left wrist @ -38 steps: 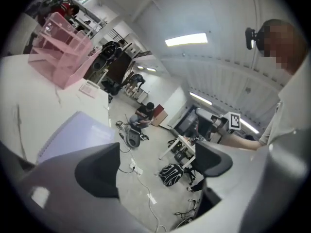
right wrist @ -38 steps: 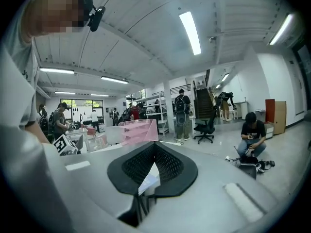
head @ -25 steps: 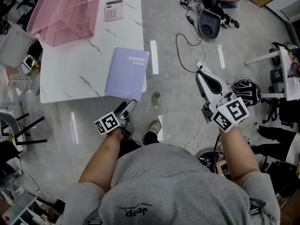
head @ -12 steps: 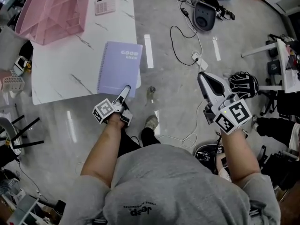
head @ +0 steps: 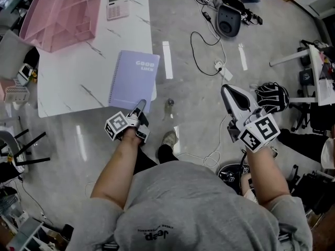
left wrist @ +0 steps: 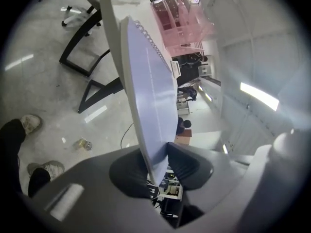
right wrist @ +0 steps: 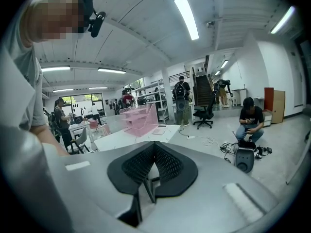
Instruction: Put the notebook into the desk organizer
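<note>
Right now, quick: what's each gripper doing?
Left gripper: jaws closing on the near edge of the notebook, pads touching it.
Right gripper: closed, holding nothing.

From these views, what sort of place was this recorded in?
Probably an open-plan lab or workshop office: a white table with a pink desk organizer, loose cables across a polished floor, and strip lights over an office chair.

Lilac notebook (head: 133, 78), pink desk organizer (head: 57, 15), white grey-veined table (head: 68, 82), grey floor (head: 194, 90)
</note>
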Action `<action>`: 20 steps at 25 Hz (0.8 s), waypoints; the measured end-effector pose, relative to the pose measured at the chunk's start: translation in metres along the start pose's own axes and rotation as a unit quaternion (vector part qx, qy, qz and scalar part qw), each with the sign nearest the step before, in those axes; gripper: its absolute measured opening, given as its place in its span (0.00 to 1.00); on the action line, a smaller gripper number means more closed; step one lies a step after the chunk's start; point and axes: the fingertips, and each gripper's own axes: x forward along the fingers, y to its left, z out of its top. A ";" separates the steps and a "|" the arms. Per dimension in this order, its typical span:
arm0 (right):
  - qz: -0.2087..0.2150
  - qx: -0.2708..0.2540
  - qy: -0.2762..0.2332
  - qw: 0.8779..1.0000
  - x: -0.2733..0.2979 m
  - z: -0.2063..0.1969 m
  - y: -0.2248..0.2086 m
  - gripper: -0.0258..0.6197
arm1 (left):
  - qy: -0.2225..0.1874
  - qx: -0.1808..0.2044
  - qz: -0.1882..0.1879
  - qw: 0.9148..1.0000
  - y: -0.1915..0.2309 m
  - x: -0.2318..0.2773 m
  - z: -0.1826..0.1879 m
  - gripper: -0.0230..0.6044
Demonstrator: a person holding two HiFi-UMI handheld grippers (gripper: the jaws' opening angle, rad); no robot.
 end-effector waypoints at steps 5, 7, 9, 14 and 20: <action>0.004 0.001 -0.008 1.000 -0.003 0.010 -0.002 0.04 | -0.017 0.006 -0.064 0.998 -0.037 -0.025 -0.006 0.18; 0.004 0.001 -0.013 1.000 -0.006 0.014 -0.004 0.04 | -0.024 0.022 -0.091 0.995 -0.056 -0.032 -0.006 0.18; 0.005 0.001 -0.018 1.000 -0.008 0.019 -0.005 0.04 | -0.031 0.042 -0.110 0.993 -0.072 -0.036 -0.003 0.18; 0.010 -0.003 -0.027 1.000 -0.012 0.032 -0.005 0.04 | -0.055 0.082 -0.147 0.984 -0.125 -0.046 0.016 0.18; 0.017 -0.013 -0.054 0.998 -0.005 0.071 0.001 0.04 | -0.079 0.128 -0.199 0.968 -0.209 -0.067 0.046 0.18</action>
